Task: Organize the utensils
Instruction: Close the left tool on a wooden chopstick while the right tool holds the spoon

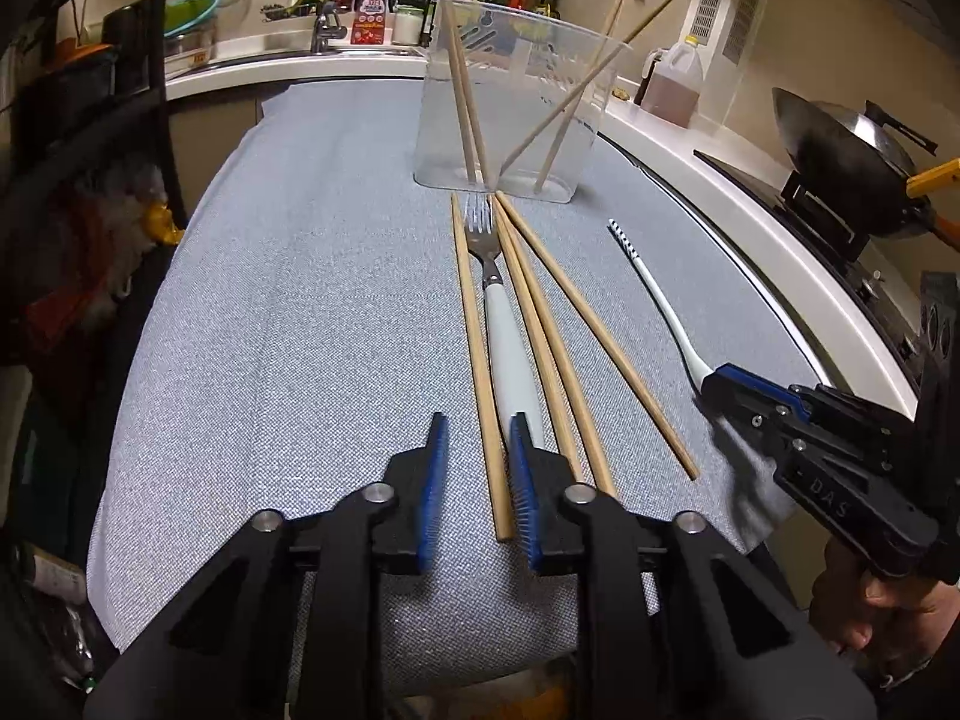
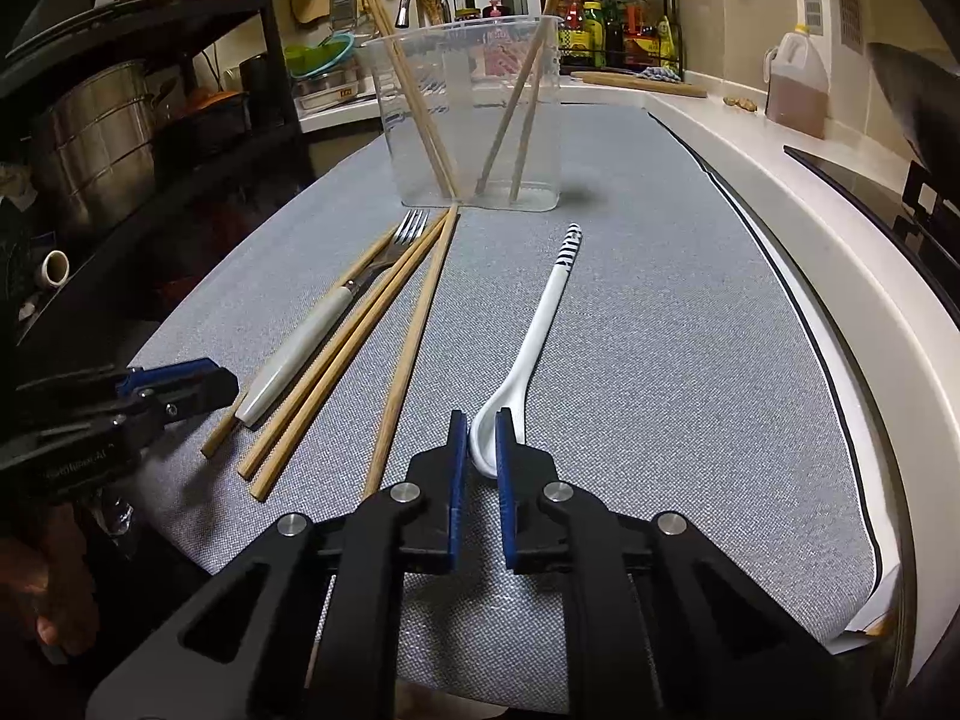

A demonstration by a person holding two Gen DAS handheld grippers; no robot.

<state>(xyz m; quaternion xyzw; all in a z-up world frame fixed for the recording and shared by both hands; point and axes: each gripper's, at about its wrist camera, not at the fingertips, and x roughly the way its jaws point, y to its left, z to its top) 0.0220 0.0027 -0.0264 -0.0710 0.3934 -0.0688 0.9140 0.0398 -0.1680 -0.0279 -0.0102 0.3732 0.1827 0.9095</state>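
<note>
Four chopsticks already stand in the clear plastic container (image 1: 510, 102) at the far end of the grey-covered bench (image 1: 300, 276), so my sorting is partly done; four loose chopsticks, the white-handled fork (image 1: 501, 324) and the white ceramic spoon (image 2: 528, 348) still lie on the cloth in front of it, so I judge more is left than finished. My left tool (image 1: 477, 450) straddles the near end of the leftmost chopstick (image 1: 477, 360); its blue pads stand a little apart, the right one close against the stick and the left one clear of it, so I count it as not yet gripping. The fork's handle lies just right of that stick, with the other three chopsticks fanned further right, all pointing towards the container. My right tool (image 2: 482, 441) has closed on the bowl of the spoon, pads pressing its sides, while the striped handle runs away from me towards the container. The spoon looks to rest on the cloth, not yet lifted, well apart from the chopstick group.
</note>
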